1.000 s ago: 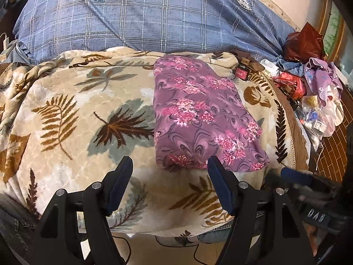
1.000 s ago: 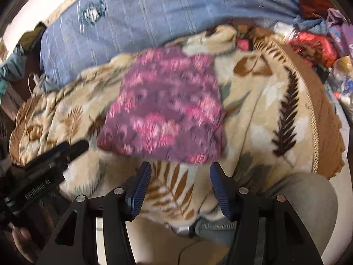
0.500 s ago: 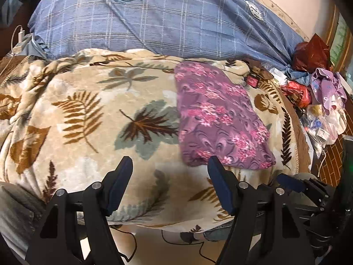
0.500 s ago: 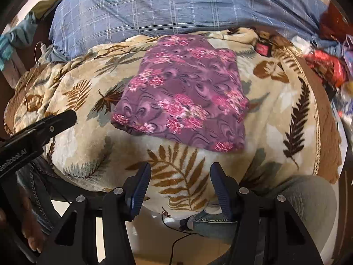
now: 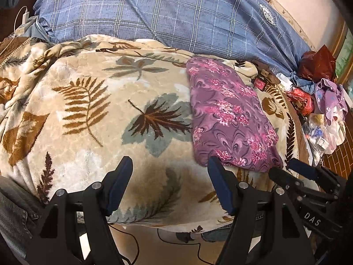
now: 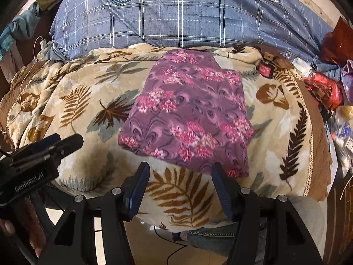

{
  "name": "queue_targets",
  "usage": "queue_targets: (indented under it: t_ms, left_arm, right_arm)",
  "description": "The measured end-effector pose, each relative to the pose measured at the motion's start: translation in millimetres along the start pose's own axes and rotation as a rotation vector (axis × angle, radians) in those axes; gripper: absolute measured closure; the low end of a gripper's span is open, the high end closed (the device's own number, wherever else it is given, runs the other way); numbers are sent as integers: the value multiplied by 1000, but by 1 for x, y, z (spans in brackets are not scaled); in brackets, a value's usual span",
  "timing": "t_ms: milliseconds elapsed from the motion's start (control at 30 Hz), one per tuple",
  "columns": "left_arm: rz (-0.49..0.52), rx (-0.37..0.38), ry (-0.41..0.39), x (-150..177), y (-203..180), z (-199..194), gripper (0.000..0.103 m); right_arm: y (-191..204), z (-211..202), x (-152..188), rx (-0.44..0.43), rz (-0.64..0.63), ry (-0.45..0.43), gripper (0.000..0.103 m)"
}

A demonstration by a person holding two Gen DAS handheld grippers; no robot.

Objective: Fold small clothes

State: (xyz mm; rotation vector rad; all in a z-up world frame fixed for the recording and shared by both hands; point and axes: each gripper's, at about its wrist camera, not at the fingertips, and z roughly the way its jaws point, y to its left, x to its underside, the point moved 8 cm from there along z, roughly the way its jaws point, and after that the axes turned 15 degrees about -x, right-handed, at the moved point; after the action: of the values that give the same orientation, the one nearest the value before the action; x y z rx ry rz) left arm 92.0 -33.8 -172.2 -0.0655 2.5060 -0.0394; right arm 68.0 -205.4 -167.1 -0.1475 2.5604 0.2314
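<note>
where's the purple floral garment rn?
The purple floral garment lies folded flat on the leaf-print blanket, centre of the right wrist view and right of centre in the left wrist view, in front of the blue plaid duvet; neither gripper touches it.

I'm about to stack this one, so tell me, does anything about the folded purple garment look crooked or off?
Mostly tidy. The purple floral garment lies flat on the leaf-print blanket, but its outline is not square: the far end is narrower than the near end, and the near edge runs slanted. Neither tool touches it.
</note>
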Motion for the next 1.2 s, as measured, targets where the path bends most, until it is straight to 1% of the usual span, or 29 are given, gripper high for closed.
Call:
queue_targets:
  t_ms: [267, 367, 433, 467, 533, 600, 633, 700, 767, 833, 867, 900, 933, 967, 1033, 1067, 1100, 1133, 1167, 1200]
  left_arm:
    - [-9, 21, 22, -3, 1, 12, 33]
    - [-2, 34, 35, -1, -2, 17, 33]
    - [12, 46, 49, 1, -7, 22, 33]
    - [21, 58, 59, 2, -11, 25, 33]
    - [45, 105, 101, 6, -24, 33, 33]
    - [96, 154, 145, 14, -45, 44, 33]
    - [126, 161, 150, 16, -53, 47, 33]
    - [190, 140, 142, 22, -68, 57, 33]
    - [247, 104, 149, 30, -80, 69, 33]
    - [283, 89, 144, 33, -86, 77, 33]
    - [294, 68, 143, 32, -87, 80, 33]
    - [297, 59, 135, 31, -87, 82, 33]
    - [283, 57, 123, 25, -86, 82, 33]
    - [260, 64, 115, 21, -84, 79, 33]
    - [226, 117, 81, 11, -85, 71, 39]
    - [243, 123, 54, 8, -87, 67, 54]
    - [284, 116, 35, 8, -91, 67, 74]
    - [317, 67, 33, 11, -91, 71, 79]
    - [311, 66, 37, 12, -89, 70, 83]
    - [292, 90, 44, 13, -86, 68, 84]
  right_arm:
    - [3, 9, -13, 9, -18, 1, 42]
    - [-1, 12, -17, -17, -11, -5, 42]
    - [-13, 9, -20, -45, 13, -34, 42]
    - [-20, 8, -22, -56, 22, -46, 40]
    - [-45, 6, -23, -78, 70, -65, 38]
    - [-70, 5, -19, -113, 143, -77, 38]
    - [-85, 6, -16, -128, 188, -76, 38]
    - [-112, 11, -7, -133, 261, -73, 38]
    - [-127, 19, 1, -152, 304, -69, 38]
    - [-139, 34, 13, -191, 366, -48, 38]
    - [-141, 44, 19, -220, 389, -35, 39]
    - [-141, 54, 23, -238, 405, -1, 44]
    - [-138, 57, 22, -240, 397, 7, 49]
    - [-134, 57, 20, -238, 372, 2, 61]
    - [-126, 57, 15, -169, 298, -5, 76]
    - [-125, 56, 13, -157, 285, -14, 85]
    - [-124, 52, 12, -146, 279, -33, 92]
    - [-126, 49, 11, -147, 283, -46, 94]
    - [-130, 44, 11, -147, 294, -61, 98]
    - [-136, 40, 11, -131, 315, -73, 99]
